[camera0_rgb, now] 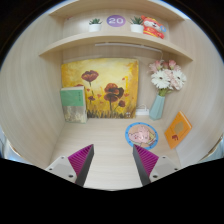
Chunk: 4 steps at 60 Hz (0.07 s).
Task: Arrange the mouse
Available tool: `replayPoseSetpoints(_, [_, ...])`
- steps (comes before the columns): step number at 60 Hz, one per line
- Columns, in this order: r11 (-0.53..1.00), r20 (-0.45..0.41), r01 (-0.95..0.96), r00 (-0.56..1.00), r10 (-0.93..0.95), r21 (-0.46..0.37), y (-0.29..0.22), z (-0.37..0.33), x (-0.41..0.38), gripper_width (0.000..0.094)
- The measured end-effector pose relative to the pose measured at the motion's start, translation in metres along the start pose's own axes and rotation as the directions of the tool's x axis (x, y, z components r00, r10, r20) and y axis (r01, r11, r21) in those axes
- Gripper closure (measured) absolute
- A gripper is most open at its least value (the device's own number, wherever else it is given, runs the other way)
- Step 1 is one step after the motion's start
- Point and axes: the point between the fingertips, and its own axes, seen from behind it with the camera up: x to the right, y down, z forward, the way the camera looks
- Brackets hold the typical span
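No mouse shows in the gripper view. My gripper is open, its two fingers with magenta pads spread wide over the pale wooden desk. Nothing stands between the fingers. A round blue and pink pad lies on the desk just ahead of the right finger.
At the back of the desk stand a flower painting, a green book, a blue vase of flowers and an orange card. Shelves above hold small plants, a purple sign and a toy.
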Motion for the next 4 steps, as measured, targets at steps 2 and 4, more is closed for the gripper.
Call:
replayPoseSetpoints(2, [1.000, -0.002, 0.003, 1.000, -0.003, -0.004, 0.0029, -0.0006, -0.0005, 0.0154])
replayPoseSetpoints(4, [1.000, -0.003, 0.008, 1.000, -0.008, -0.009, 0.0058, -0.0011, -0.0008, 0.0152])
